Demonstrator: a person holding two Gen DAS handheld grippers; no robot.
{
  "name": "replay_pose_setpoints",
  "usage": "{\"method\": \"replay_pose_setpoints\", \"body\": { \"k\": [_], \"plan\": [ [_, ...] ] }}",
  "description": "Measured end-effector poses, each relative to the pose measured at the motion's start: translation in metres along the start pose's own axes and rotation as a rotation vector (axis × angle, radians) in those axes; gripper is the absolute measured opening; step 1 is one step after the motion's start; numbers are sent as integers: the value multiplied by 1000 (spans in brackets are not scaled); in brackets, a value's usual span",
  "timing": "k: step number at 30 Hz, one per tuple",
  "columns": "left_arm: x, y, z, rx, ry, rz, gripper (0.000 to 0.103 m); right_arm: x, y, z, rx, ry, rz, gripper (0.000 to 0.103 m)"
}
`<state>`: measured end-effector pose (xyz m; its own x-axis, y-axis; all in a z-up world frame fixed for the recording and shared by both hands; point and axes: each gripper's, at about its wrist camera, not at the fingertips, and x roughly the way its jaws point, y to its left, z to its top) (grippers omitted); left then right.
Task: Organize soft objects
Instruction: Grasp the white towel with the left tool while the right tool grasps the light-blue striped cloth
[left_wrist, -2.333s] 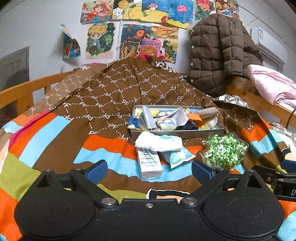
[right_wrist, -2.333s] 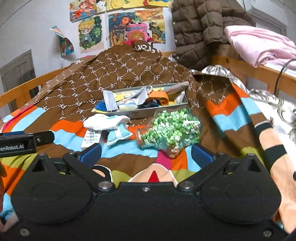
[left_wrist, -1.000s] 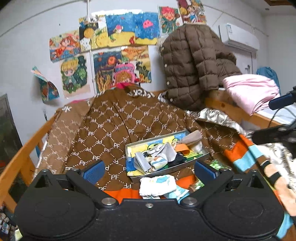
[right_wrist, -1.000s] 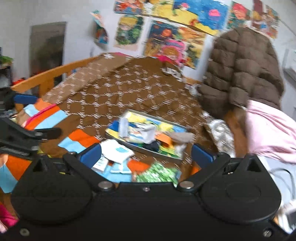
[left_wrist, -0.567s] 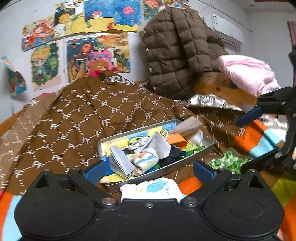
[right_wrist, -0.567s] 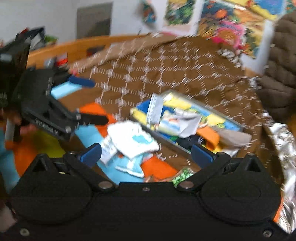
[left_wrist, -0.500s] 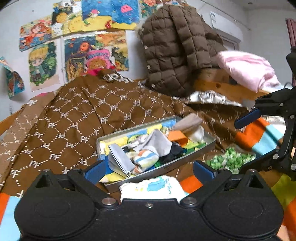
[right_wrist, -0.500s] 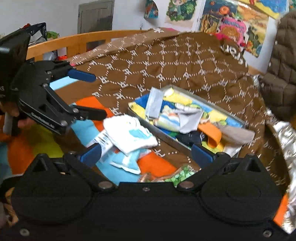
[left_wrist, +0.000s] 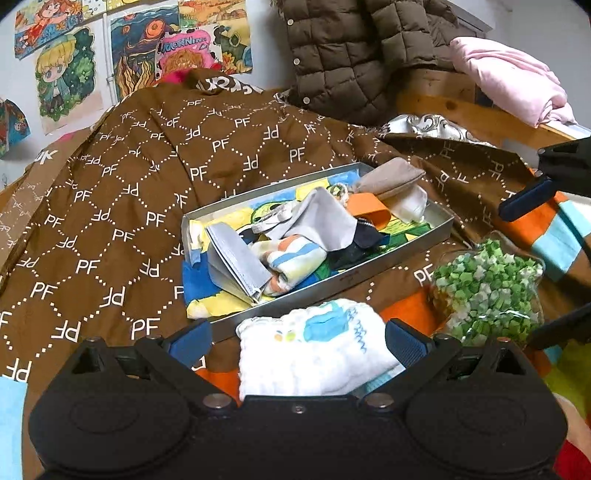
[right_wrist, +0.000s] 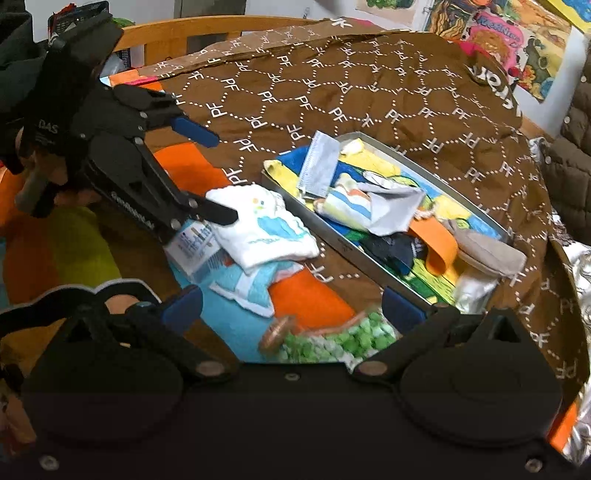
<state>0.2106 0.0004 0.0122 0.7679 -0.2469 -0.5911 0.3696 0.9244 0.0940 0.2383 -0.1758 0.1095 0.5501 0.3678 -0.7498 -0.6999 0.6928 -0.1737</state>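
A white folded cloth (left_wrist: 314, 350) with a blue print lies on the bedspread, in front of a metal tin (left_wrist: 369, 273) filled with socks and small cloths. My left gripper (left_wrist: 297, 343) is open, and the cloth lies between its blue pads. In the right wrist view one fingertip of the left gripper (right_wrist: 210, 173) touches the edge of the white cloth (right_wrist: 262, 225). A light blue cloth (right_wrist: 251, 284) and a small box (right_wrist: 195, 247) lie under the white one. My right gripper (right_wrist: 291, 306) is open and holds nothing, just above a jar of green paper stars (right_wrist: 332, 343).
The tin (right_wrist: 347, 243) sits on a brown patterned cover (left_wrist: 129, 192) over a striped bedspread. The jar of stars (left_wrist: 484, 288) lies right of the white cloth. A wooden bed rail (right_wrist: 177, 33), a brown quilted jacket (left_wrist: 351, 55) and pink bedding (left_wrist: 509, 77) border the bed.
Both grippers have come closer to the pile. The left one has dropped so that the white cloth lies between its fingers, and the right one has lowered over the jar of stars.
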Motion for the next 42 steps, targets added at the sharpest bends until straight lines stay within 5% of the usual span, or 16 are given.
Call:
{"method": "replay_pose_setpoints", "body": {
  "k": [4, 16, 21, 28, 33, 36, 42],
  "plan": [
    [9, -1, -9, 13, -34, -16, 100, 25, 4, 2, -4, -8, 20, 102],
    [41, 11, -18, -2, 42, -144, 97, 84, 22, -1, -78, 79, 65, 102],
    [47, 30, -17, -49, 103, -103, 94, 98, 27, 1, -75, 106, 78, 86],
    [57, 46, -18, -177, 188, -138, 71, 133, 19, 6, 34, 165, 137, 62],
    [55, 47, -16, -186, 187, -122, 53, 142, 8, 6, 128, 186, 198, 49],
    [53, 48, -13, -174, 187, -99, 40, 139, 9, 6, 139, 181, 192, 33],
    [44, 43, -2, -159, 170, -86, 14, 129, -1, 2, 176, 148, 172, 20]
  ]
}}
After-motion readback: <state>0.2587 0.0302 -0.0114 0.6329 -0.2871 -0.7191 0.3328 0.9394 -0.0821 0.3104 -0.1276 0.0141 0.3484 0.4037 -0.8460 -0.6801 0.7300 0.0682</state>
